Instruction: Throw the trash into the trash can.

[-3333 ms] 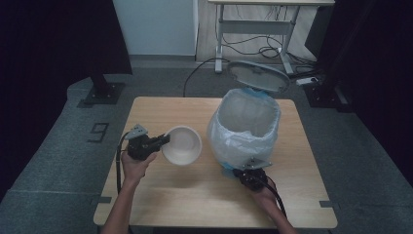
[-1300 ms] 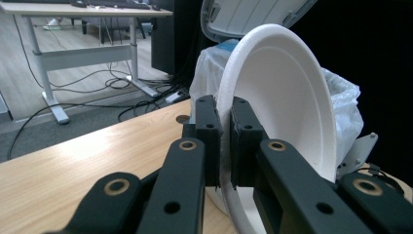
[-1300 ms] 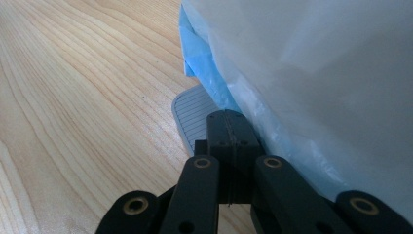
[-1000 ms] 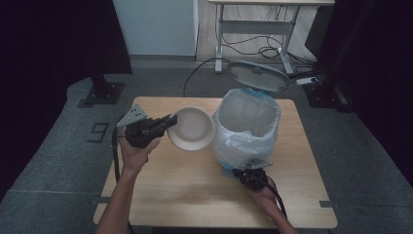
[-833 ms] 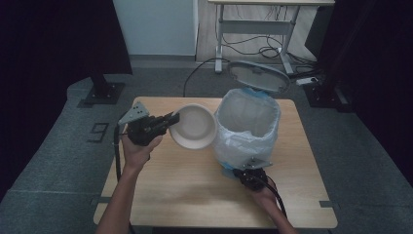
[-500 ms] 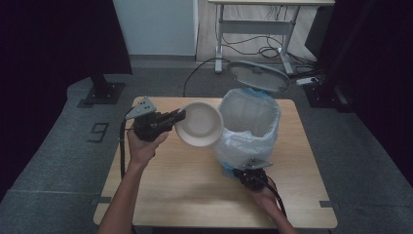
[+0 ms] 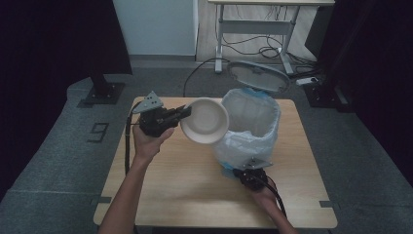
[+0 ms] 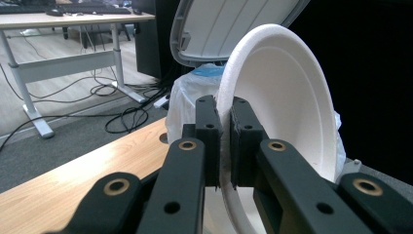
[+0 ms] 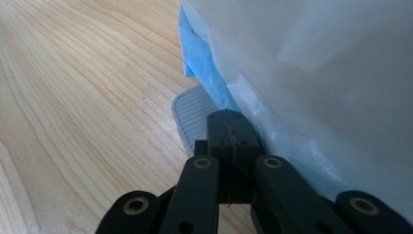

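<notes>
Left gripper (image 7: 187, 113) clamps the rim of a white foam bowl (image 7: 204, 121) at the bin's (image 7: 251, 122) nine o'clock — right gripper (image 7: 241, 174), clenched, presses the pedal (image 9: 192, 117). No readable writing.

I see two matte black grippers: the left gripper (image 7: 184, 113) wears a grey three-cornered plate, the right gripper (image 7: 238, 173) too; brass-ringed pivots dot the jaw links, black cables trail back, and both forearms are bare, unsleeved

An office or lab: height-adjustable desk (image 7: 265, 14), floor cables (image 7: 253, 46), grey carpet (image 7: 58, 146).
</notes>
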### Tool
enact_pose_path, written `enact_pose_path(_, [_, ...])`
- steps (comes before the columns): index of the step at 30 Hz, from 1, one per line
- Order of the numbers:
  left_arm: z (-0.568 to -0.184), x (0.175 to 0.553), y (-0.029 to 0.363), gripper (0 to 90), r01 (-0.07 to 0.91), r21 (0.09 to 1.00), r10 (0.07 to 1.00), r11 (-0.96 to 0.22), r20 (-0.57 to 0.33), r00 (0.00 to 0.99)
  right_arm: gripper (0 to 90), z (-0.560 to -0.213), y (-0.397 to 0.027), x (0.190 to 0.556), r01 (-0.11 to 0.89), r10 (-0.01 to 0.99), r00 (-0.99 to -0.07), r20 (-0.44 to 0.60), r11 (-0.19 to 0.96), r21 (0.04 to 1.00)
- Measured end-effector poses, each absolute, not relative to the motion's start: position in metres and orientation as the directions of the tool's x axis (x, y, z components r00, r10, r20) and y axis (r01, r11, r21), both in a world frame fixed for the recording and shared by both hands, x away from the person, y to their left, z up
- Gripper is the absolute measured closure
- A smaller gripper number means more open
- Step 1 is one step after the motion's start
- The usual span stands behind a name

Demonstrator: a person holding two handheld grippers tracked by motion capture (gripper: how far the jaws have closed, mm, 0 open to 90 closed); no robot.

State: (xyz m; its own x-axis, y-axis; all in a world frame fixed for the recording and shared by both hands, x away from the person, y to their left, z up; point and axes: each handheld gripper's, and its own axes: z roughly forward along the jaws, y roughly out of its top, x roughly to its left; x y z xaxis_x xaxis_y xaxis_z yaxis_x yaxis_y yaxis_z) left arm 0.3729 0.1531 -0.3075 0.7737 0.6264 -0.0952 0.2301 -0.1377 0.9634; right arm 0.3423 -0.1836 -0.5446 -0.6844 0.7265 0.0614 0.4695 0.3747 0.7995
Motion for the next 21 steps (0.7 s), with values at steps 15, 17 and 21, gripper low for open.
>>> enact_pose_path(15, [-0.299, 0.382, 0.135, 84.8, 0.231, 0.961, 0.61, -0.149, -0.094, 0.786, 89.4, -0.545, -0.184, 0.342, 0.471, 0.726, -0.684, 0.064, 0.373, 0.799])
enact_pose_path(17, [-0.297, 0.384, 0.133, 84.7, 0.232, 0.961, 0.608, -0.15, -0.095, 0.788, 89.4, -0.544, -0.184, 0.342, 0.472, 0.727, -0.684, 0.063, 0.375, 0.798])
enact_pose_path(21, [-0.292, 0.386, 0.128, 84.8, 0.228, 0.961, 0.607, -0.154, -0.089, 0.79, 89.3, -0.544, -0.184, 0.342, 0.472, 0.727, -0.684, 0.063, 0.376, 0.797])
